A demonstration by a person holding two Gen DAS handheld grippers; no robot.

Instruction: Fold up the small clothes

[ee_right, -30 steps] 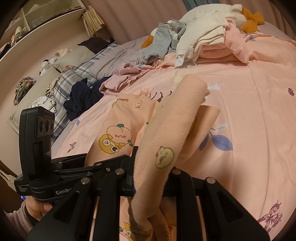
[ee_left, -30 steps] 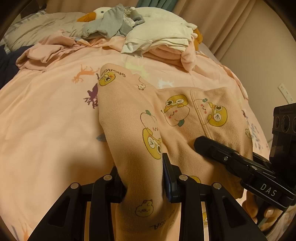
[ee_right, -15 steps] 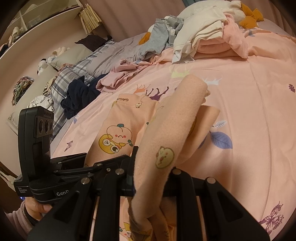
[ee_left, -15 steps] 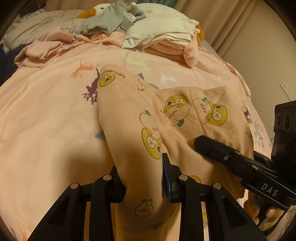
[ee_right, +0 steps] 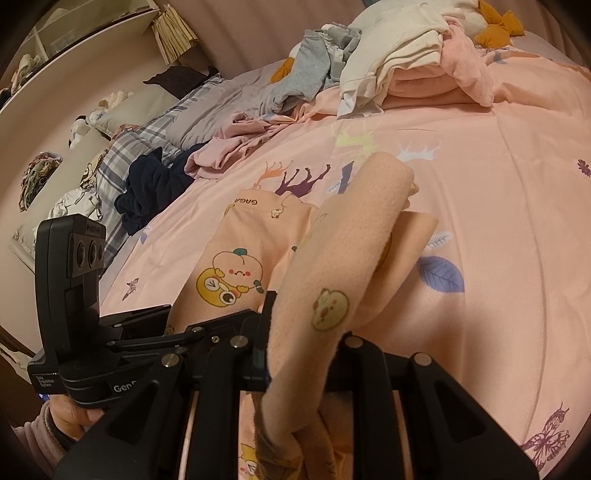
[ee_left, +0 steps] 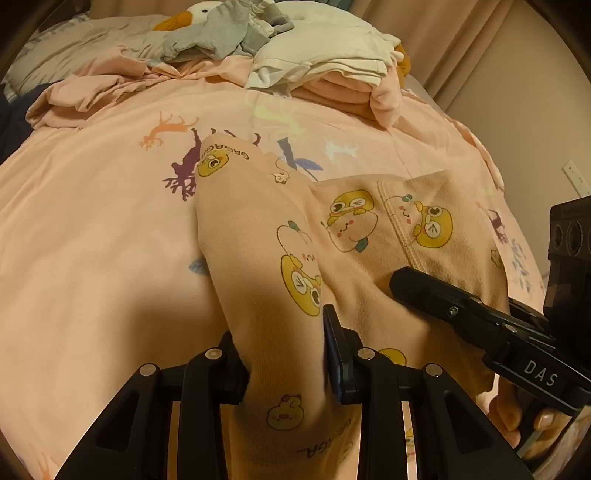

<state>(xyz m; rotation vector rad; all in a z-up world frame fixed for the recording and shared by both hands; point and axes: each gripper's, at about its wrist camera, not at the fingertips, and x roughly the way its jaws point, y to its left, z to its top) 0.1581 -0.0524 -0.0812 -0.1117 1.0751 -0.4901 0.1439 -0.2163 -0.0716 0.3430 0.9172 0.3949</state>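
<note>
The left hand-held gripper (ee_left: 286,354) is clenching a fold of the peach cartoon-print garment (ee_left: 369,236) at the bottom centre of the left wrist view, the cloth bunching between its pads. The right hand-held gripper (ee_right: 303,354) is likewise grasping a raised roll of the same garment at the lower centre of its own view. The far part of the garment is lying on the bed (ee_left: 92,240), mid-frame, while the near edge is being held up by both grippers.

As a judgement, the fold on this piece is under way but unfinished: the lifted edge is not yet laid over and flattened. How many layers are already doubled underneath is hard to tell, since the cloth is hiding its own underside. A stack of folded clothes (ee_left: 332,62), white over pink, is sitting at the upper centre, suggesting some items are done; a loose grey garment (ee_left: 218,33), a crumpled pink garment (ee_left: 92,88) and a dark navy garment (ee_right: 155,188) are seemingly awaiting folding.

The bed is wearing a pink animal-print cover, soft and yielding. A curtain (ee_left: 461,40) is hanging at upper right, and a shelf (ee_right: 74,48) is showing at upper left of the right wrist view.
</note>
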